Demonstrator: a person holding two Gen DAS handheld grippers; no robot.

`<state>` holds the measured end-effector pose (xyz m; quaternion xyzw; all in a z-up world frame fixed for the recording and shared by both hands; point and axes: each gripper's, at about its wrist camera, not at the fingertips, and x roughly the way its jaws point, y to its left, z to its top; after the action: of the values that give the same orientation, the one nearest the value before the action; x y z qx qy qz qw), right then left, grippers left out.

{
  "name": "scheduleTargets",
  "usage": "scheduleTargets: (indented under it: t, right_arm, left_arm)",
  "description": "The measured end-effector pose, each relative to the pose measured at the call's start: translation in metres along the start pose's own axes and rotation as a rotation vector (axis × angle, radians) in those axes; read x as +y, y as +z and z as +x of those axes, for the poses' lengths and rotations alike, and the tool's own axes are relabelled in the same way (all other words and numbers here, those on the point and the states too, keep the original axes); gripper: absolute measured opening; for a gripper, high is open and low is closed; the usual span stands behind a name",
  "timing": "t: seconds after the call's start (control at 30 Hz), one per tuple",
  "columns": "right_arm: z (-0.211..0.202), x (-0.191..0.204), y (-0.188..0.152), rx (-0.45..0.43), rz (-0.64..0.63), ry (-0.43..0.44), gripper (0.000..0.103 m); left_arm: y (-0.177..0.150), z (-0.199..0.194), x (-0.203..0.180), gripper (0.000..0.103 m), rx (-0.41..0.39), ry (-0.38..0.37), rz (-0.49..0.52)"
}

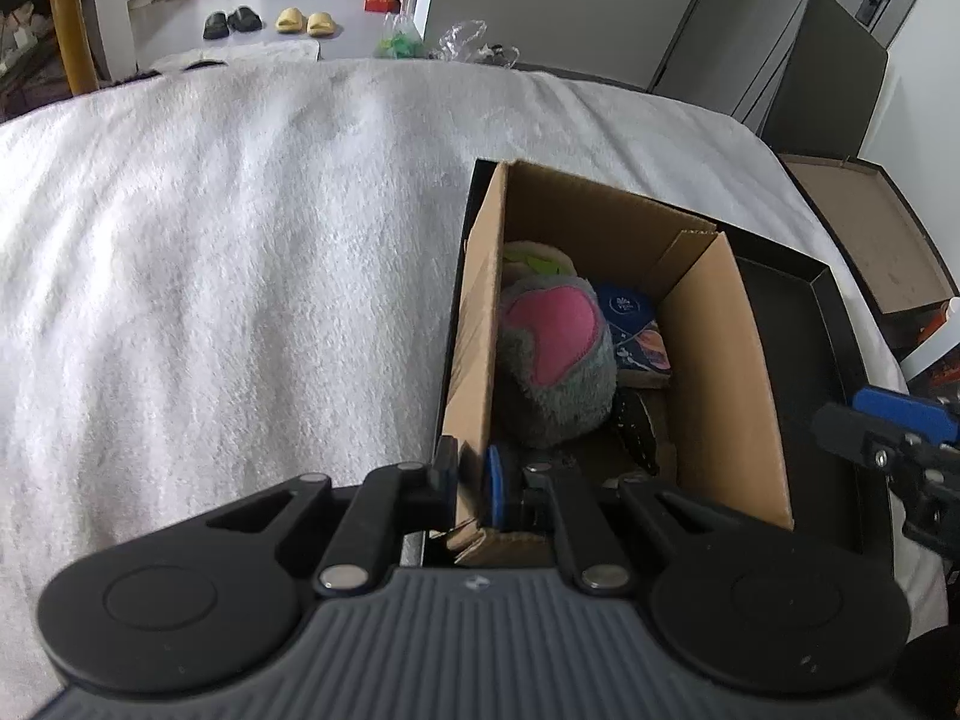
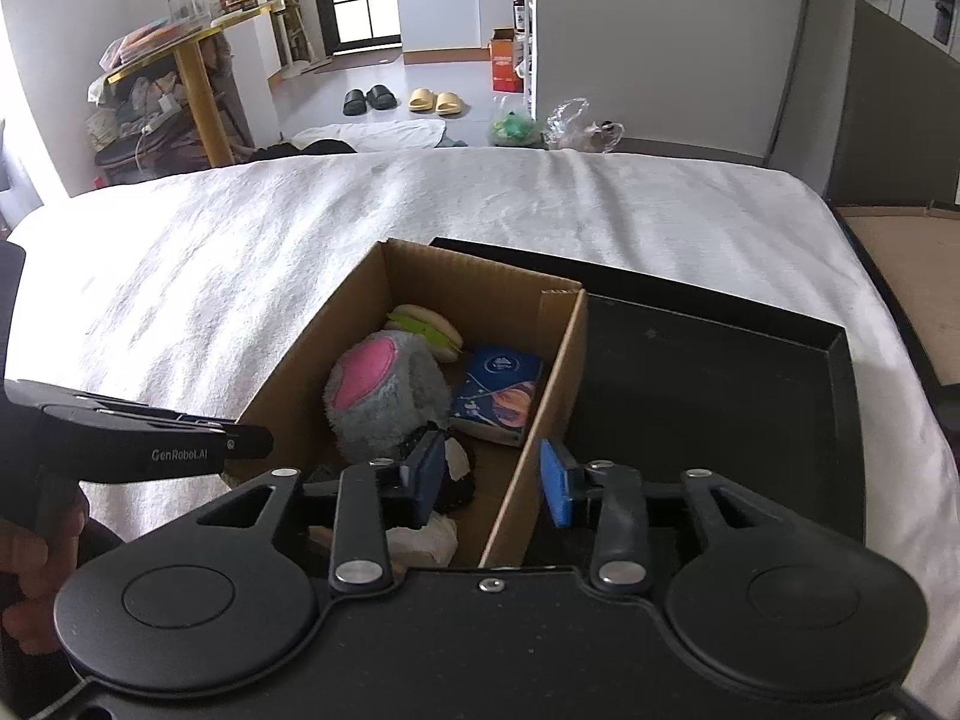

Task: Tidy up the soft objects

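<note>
The left tool clamps the light, bendable cardboard box's near wall, best pinched at its rim, while the right tool straddles the opposite wall, apart.

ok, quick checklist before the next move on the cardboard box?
1. Left gripper clamped on the cardboard box's left wall: ok.
2. Right gripper gripping the right wall: not ok. It straddles the wall, pads not pressing.
3. Plush toy, burger toy and tissue pack inside the box: ok.
4. Box sitting in the black tray: ok.
5. Box bottom flat: cannot tell.
</note>
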<state>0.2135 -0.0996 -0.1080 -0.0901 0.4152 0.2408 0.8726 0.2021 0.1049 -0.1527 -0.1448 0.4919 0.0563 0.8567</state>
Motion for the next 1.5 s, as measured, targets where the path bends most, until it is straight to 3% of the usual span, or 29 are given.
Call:
scheduleTargets:
  t: [0.43,0.5,0.67,0.87,1.0,1.23,1.5]
  right_arm:
    - [-0.03,-0.021,-0.025,-0.039,0.147,0.006,0.063]
    - [-0.035,-0.025,-0.029,-0.049,0.169,0.005,0.068]
    - [-0.05,-0.036,-0.038,-0.073,0.221,-0.008,0.079]
    - [-0.07,-0.051,-0.048,-0.115,0.285,-0.02,0.091]
    - [-0.081,-0.059,-0.054,-0.135,0.32,-0.024,0.103]
    - [-0.096,-0.069,-0.06,-0.133,0.366,-0.022,0.103]
    - [-0.114,-0.07,-0.069,-0.133,0.37,-0.035,0.103]
  left_arm:
    - [-0.003,-0.039,-0.019,0.013,-0.022,0.044,0.069]
    - [-0.003,-0.047,-0.026,0.019,-0.027,0.042,0.079]
    - [-0.006,-0.069,-0.04,0.052,-0.053,0.043,0.094]
    - [-0.012,-0.093,-0.056,0.074,-0.08,0.044,0.115]
    - [-0.016,-0.11,-0.068,0.084,-0.103,0.056,0.135]
    - [-0.021,-0.136,-0.081,0.102,-0.111,0.07,0.143]
    - [-0.031,-0.157,-0.083,0.103,-0.119,0.074,0.135]
